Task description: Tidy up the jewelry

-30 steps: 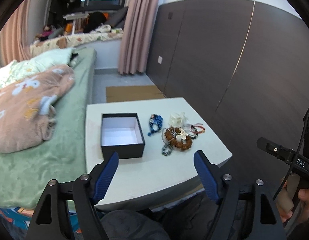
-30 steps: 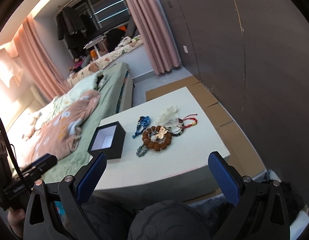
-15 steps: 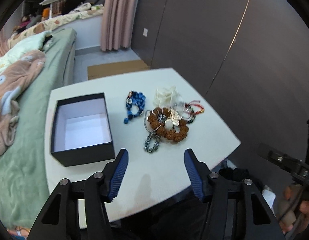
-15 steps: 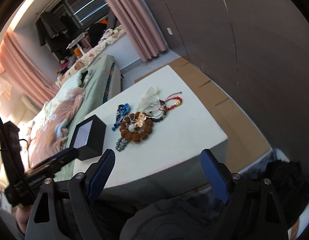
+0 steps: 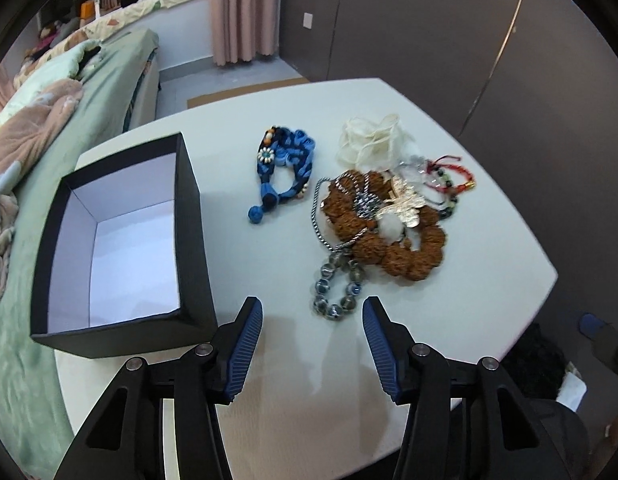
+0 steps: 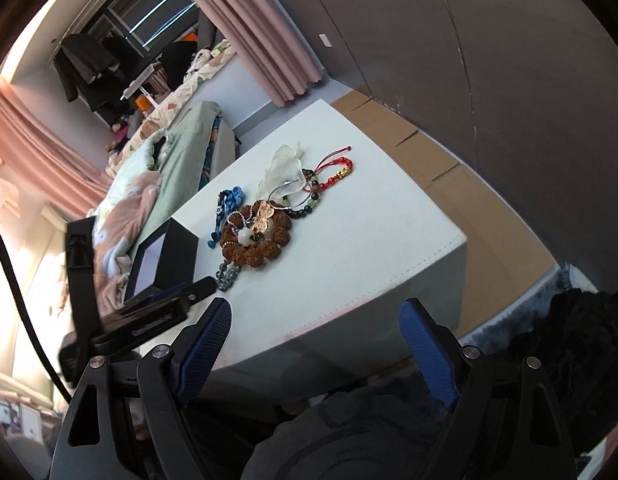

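The left gripper (image 5: 313, 322) hangs low with its blue-padded fingers (image 5: 245, 344) parted and nothing between them. The right gripper (image 6: 315, 330) sits nearer and to the right, its jaws spread wider, also empty.

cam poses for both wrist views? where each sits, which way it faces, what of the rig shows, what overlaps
Left wrist: above the near part of the white table, angled down at the open black box and the jewelry pile; the left gripper shows, open, just short of the grey bead bracelet.
Right wrist: off the table's near corner, lower and further back, facing across it toward the bed; the right gripper shows, open, with the left gripper's body at left.
Shared: table, box, jewelry pile, bed.
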Demonstrator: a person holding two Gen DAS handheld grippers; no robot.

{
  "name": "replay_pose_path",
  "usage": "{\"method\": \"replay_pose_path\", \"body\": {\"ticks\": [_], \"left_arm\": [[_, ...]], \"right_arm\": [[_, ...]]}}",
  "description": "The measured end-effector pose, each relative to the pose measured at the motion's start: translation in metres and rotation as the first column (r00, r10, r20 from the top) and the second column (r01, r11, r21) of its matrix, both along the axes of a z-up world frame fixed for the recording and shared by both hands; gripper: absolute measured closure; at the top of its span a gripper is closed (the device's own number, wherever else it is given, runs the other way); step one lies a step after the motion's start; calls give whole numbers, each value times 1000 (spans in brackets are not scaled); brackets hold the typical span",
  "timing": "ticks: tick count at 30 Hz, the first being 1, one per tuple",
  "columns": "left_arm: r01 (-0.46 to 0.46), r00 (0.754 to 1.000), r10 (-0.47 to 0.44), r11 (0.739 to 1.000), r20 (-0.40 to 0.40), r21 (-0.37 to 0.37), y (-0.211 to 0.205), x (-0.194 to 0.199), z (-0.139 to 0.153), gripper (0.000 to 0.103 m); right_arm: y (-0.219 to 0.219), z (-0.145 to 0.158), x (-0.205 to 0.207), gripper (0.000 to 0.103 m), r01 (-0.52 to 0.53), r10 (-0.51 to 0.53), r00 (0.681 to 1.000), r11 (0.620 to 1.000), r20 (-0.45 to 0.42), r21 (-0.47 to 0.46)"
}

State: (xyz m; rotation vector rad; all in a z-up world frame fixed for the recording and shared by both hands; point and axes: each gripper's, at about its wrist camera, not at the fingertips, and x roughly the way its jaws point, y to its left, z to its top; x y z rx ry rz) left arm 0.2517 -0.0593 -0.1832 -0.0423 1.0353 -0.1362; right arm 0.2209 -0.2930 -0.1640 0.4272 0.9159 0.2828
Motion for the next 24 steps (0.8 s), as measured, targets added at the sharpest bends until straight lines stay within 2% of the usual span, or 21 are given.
{"method": "replay_pose_path", "body": {"ticks": [3, 11, 13, 14, 15, 17, 19, 24], "left_arm": [[-6, 1000, 6, 1000, -15, 6, 0, 4, -10, 49], [3, 1000, -5, 998, 24, 61, -6, 8, -12, 49], [0, 1000, -1, 998, 29, 58, -5, 8, -12, 58], [-8, 999, 6, 998, 34, 61, -3, 8, -12, 88], [-14, 1000, 13, 999, 28, 49, -2, 10, -12, 103], [-21, 1000, 21, 1000, 10, -16, 7, 10, -13, 103], [-27, 1000, 27, 999, 15, -43, 11, 6, -10, 103], [-25, 995, 34, 996, 97, -90, 16, -6, 10, 103]], "right_arm": [[2, -4, 3, 16, -8, 8, 1000, 1000, -13, 0], [1, -10, 11, 16, -16, 17, 999, 1000, -30, 16], [-1, -12, 11, 16, -12, 13, 999, 1000, -38, 23], [-1, -12, 11, 16, -11, 11, 999, 1000, -39, 24], [-1, -12, 11, 16, -10, 11, 999, 1000, -40, 21], [-1, -11, 10, 16, -11, 11, 999, 1000, -37, 12], [1, -9, 12, 16, -4, 4, 999, 1000, -35, 0], [8, -6, 26, 20, -12, 13, 999, 1000, -33, 20]]}}
